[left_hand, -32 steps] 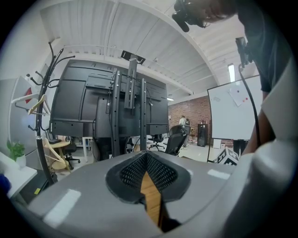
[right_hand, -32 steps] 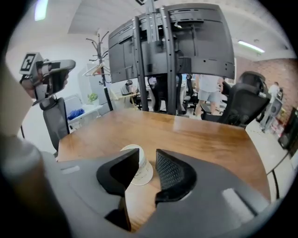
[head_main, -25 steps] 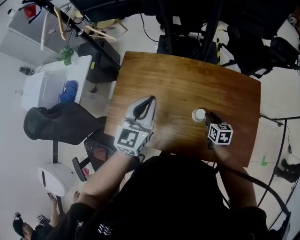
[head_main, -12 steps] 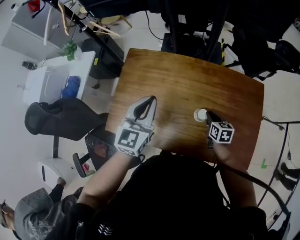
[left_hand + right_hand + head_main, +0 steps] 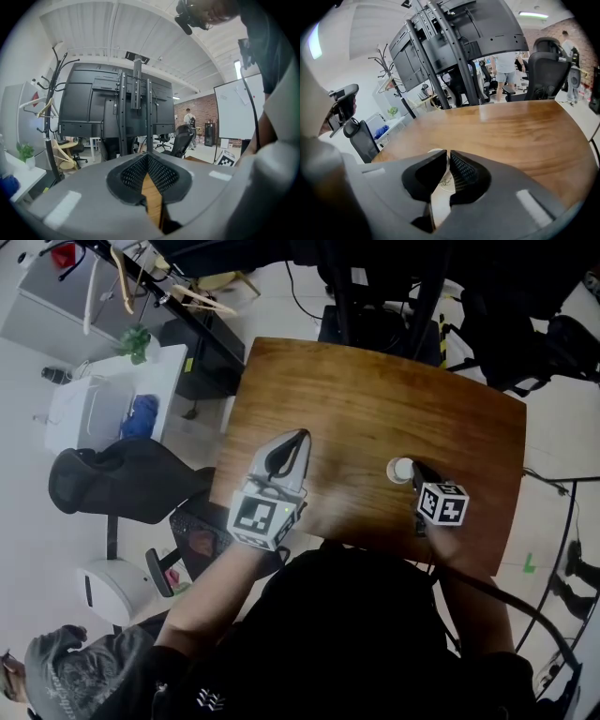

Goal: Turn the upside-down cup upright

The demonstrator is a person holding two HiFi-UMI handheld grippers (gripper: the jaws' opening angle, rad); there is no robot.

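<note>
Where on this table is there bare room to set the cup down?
The whole far half of the wooden table is bare, up to its far edge. The strip between the left gripper and the cup is free too. It is crowded only at the near right, where the right gripper has just been closing its jaws on the cup.

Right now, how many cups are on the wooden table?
1. The white cup stands on the wooden table, in its right half, toward the person's side. No other cup shows, though the person's body hides the near edge.
</note>
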